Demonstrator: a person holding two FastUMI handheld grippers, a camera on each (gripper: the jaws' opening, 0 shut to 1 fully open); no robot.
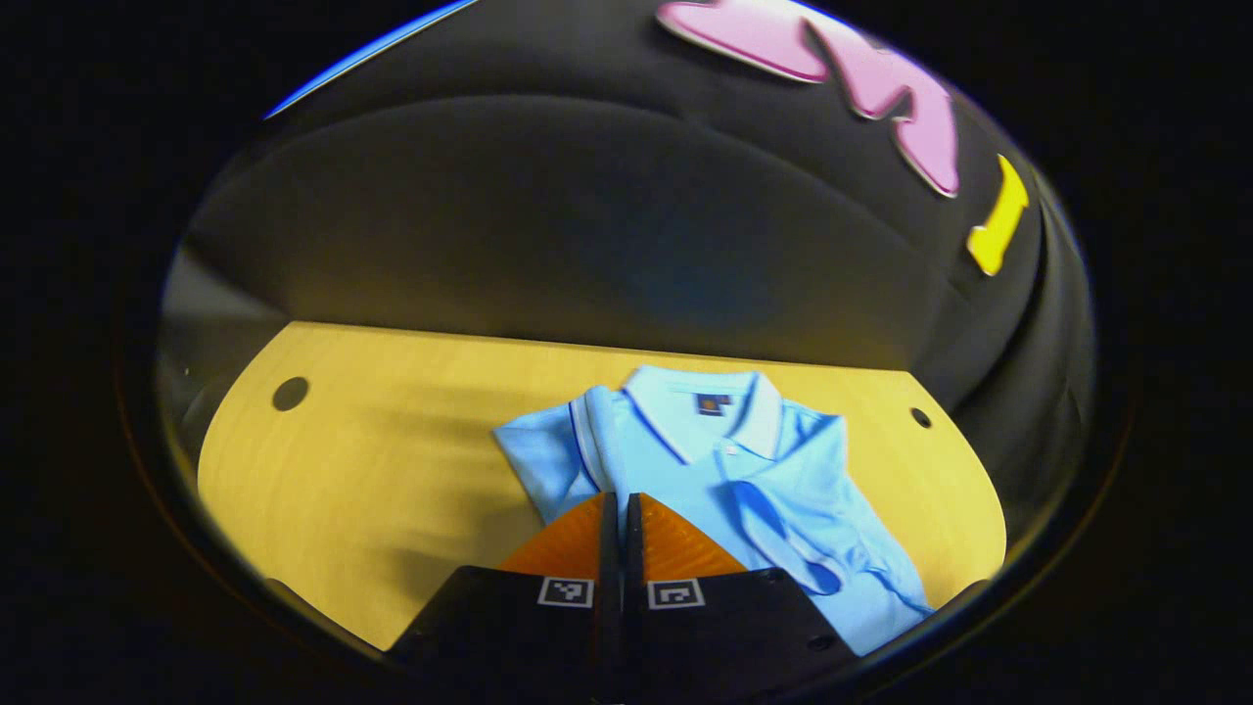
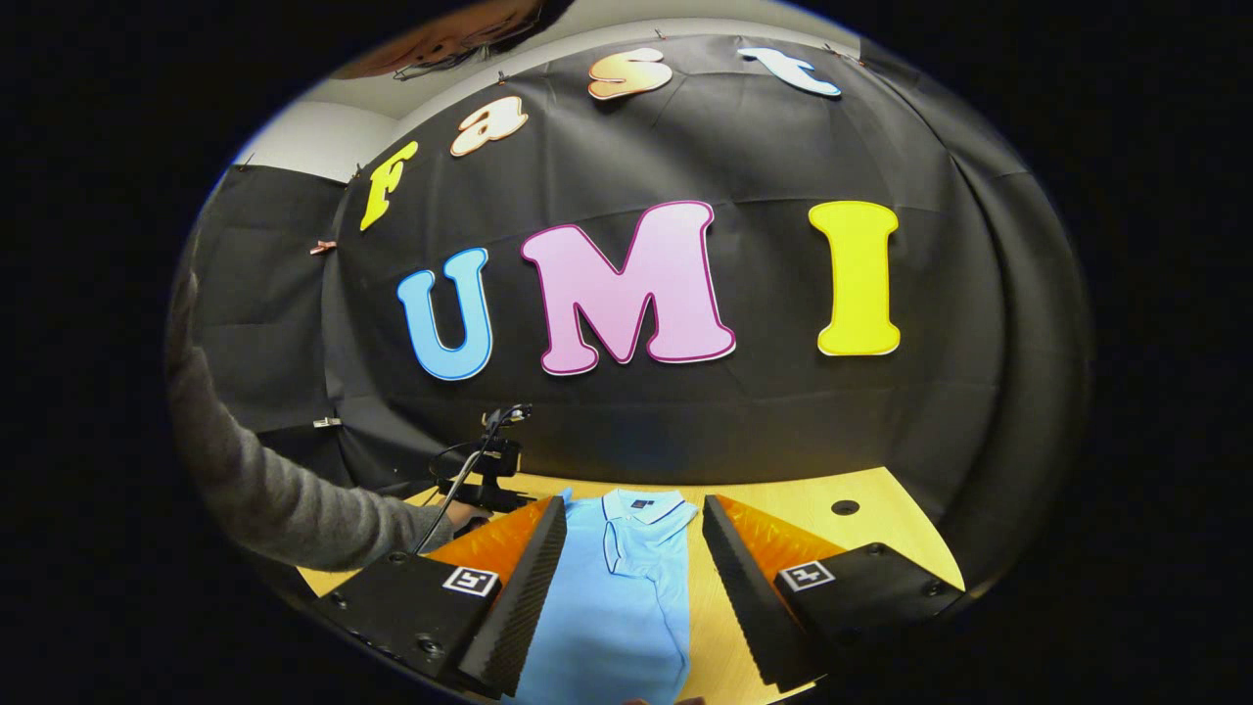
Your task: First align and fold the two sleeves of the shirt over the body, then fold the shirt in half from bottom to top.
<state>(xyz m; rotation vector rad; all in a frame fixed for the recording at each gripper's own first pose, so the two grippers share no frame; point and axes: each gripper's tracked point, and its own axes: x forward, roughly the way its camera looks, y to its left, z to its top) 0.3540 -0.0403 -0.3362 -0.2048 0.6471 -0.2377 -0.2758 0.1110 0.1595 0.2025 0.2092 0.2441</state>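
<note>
Jaws of the left gripper (image 1: pixel 621 509) are pressing together over the light-blue polo shirt (image 1: pixel 724 470), which is lying on the yellow wooden table (image 1: pixel 392 460); the right gripper (image 2: pixel 634 548) is spreading wide, straddling it.

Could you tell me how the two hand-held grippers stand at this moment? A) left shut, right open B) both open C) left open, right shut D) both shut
A: the left hand-held gripper has its fingers closed together over the blue shirt, while the right hand-held gripper has its fingers spread wide apart.
</note>
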